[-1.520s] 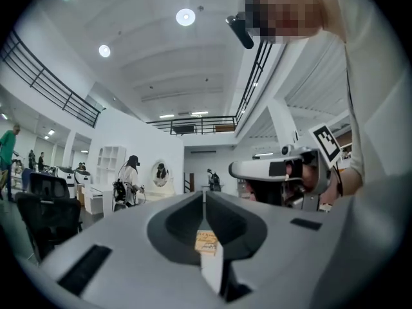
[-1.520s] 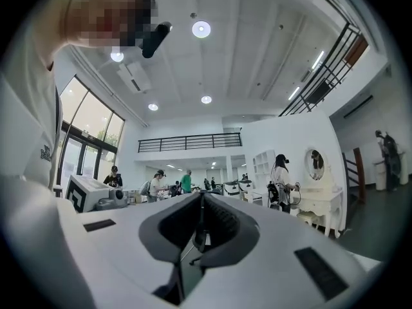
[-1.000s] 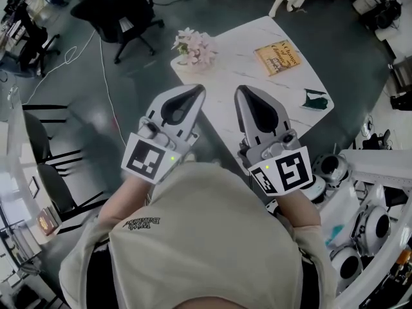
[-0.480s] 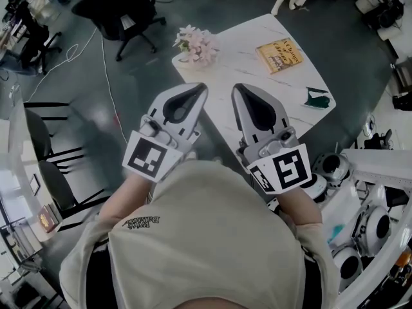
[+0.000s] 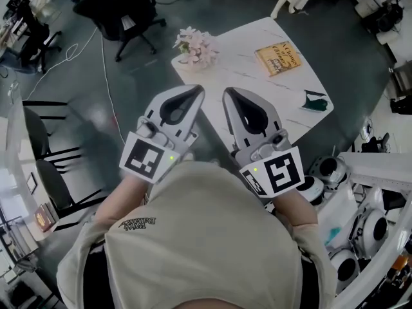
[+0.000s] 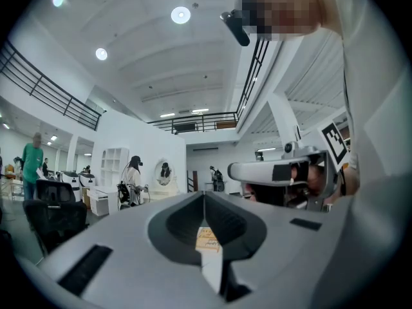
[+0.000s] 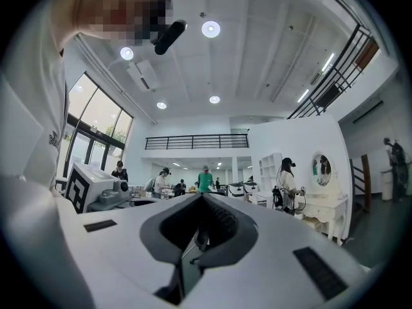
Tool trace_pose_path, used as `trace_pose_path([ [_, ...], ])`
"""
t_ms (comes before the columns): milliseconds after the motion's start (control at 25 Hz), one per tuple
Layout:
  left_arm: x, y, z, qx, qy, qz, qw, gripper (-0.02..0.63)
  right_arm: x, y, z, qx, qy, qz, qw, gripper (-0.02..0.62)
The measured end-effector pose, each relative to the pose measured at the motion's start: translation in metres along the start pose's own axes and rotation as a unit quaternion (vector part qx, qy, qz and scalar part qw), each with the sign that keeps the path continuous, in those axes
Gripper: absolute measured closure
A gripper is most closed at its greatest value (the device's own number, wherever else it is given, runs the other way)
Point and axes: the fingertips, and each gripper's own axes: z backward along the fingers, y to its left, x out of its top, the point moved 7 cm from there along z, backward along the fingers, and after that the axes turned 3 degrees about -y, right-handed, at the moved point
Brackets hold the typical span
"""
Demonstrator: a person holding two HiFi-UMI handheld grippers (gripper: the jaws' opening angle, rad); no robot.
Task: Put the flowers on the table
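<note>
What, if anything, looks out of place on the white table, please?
The pink flowers sit at the table's corner, overlapping its edge rather than lying well inside like the book. Whether they rest fully on it is unclear.

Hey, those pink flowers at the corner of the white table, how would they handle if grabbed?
The pink flowers look like a loose cluster of small blooms, so probably light, floppy and easily crushed. They sit right at the corner of the table, so a push might tip them off the edge.
</note>
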Motion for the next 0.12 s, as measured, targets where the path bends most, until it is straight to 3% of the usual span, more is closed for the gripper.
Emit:
trace_pose_path([
  [120, -0.0002, 0.0002, -0.0009, 0.005, 0.003, -0.004, 1.0, 0.592, 0.0019, 0.0012, -0.0004, 0.003, -0.003, -0.005, 1.0, 0.586],
])
